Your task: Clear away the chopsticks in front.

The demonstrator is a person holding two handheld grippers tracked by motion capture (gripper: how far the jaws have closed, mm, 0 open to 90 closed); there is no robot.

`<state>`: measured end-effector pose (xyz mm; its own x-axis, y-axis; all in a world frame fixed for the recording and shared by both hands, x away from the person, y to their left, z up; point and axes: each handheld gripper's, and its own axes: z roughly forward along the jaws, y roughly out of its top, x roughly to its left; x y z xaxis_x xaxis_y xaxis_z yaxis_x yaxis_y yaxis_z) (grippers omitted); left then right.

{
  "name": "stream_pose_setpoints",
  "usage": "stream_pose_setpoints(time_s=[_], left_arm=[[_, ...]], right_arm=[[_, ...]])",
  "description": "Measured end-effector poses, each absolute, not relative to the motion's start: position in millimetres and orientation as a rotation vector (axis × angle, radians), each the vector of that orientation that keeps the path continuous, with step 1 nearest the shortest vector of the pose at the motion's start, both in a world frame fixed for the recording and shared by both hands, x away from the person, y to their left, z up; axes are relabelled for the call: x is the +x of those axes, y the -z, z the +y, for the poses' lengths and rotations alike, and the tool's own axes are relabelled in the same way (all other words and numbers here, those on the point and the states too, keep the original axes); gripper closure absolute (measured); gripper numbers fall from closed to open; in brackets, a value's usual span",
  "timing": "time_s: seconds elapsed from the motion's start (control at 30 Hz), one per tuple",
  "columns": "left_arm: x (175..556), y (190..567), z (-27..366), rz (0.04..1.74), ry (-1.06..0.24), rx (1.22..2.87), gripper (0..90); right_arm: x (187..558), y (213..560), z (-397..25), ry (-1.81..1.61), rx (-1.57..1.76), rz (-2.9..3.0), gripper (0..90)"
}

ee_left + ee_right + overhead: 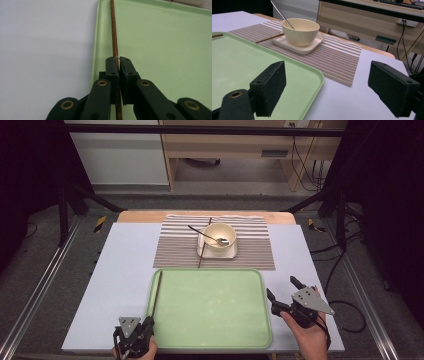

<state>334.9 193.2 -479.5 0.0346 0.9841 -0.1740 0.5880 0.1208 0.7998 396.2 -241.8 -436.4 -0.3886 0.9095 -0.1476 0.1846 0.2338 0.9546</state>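
Observation:
A brown chopstick [157, 292] lies along the left side of the green tray [210, 310], and my left gripper [149, 322] is shut on its near end. In the left gripper view the jaws [118, 60] pinch the chopstick [113, 32] just inside the tray's [162, 50] left rim. A second chopstick [200, 261] lies on the striped placemat [250, 245], partly under a square plate [215, 253]. My right gripper [282, 287] is open just right of the tray, with nothing between its fingers. Its gap [328, 75] faces the tray's [249, 57] corner.
A cream bowl [219, 236] with a metal spoon [207, 235] in it stands on the square plate beyond the tray. The right gripper view shows the bowl [299, 31], the plate [304, 48] and the placemat [337, 60]. Pale table surface runs on both sides of the tray.

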Motion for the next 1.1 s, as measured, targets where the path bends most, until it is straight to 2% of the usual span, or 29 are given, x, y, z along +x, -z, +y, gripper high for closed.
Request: stream_pose_setpoints(time_s=[0.5, 0.6, 0.73, 0.93, 1.1], left_arm=[[336, 481, 194, 1.657, -0.664, 1.545, 85.4], [336, 481, 194, 1.662, -0.667, 1.539, 78.9], [336, 479, 193, 1.652, -0.678, 1.535, 78.1], [334, 462, 198, 1.612, -0.707, 1.482, 70.9], [333, 451, 202, 1.589, -0.711, 1.484, 72.3]], right_arm=[[396, 437, -241, -1.206, 1.016, 1.752, 14.9], [396, 437, -241, -1.205, 1.016, 1.753, 14.7], [396, 437, -241, -1.206, 1.015, 1.753, 14.7], [396, 436, -241, -1.207, 1.016, 1.752, 14.7], [396, 436, -241, -1.207, 1.014, 1.752, 14.7]])
